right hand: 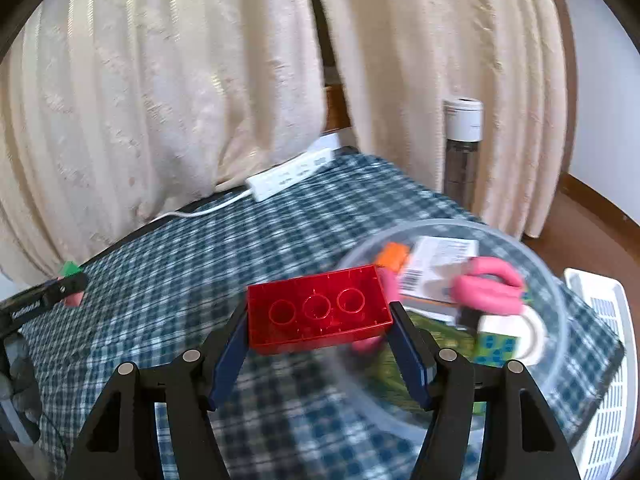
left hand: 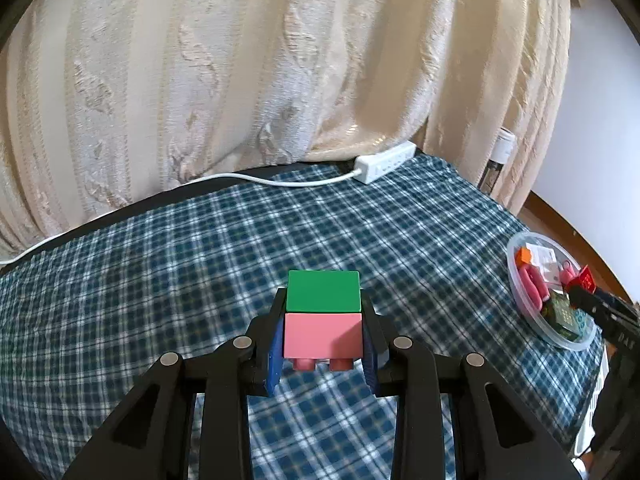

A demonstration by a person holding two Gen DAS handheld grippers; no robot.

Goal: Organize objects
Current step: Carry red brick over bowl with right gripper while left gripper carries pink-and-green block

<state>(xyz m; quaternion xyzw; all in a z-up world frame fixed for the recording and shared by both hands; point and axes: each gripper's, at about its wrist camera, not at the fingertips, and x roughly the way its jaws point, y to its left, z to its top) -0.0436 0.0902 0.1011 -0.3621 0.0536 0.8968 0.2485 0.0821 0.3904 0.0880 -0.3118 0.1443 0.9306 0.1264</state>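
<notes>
In the left wrist view my left gripper [left hand: 324, 306] is shut on a pink brick [left hand: 322, 334] that has a green brick [left hand: 323, 291] stacked on it, held above the checked cloth. In the right wrist view my right gripper [right hand: 319, 311] is shut on a red brick [right hand: 318, 314], hollow underside facing the camera. It hangs at the left edge of a clear plastic bowl [right hand: 440, 223]. That bowl [left hand: 516, 280] holds pink pieces, an orange brick [right hand: 394, 256], a barcoded packet, a tape roll and a green patterned box. The left gripper [right hand: 70, 282] shows at the far left.
A blue checked cloth [left hand: 200, 260] covers the table. A white power strip [left hand: 384, 166] with its cable lies at the back edge under cream curtains. A white slatted basket [right hand: 604, 360] stands right of the bowl. A tall white-capped bottle [right hand: 462, 140] stands behind the table.
</notes>
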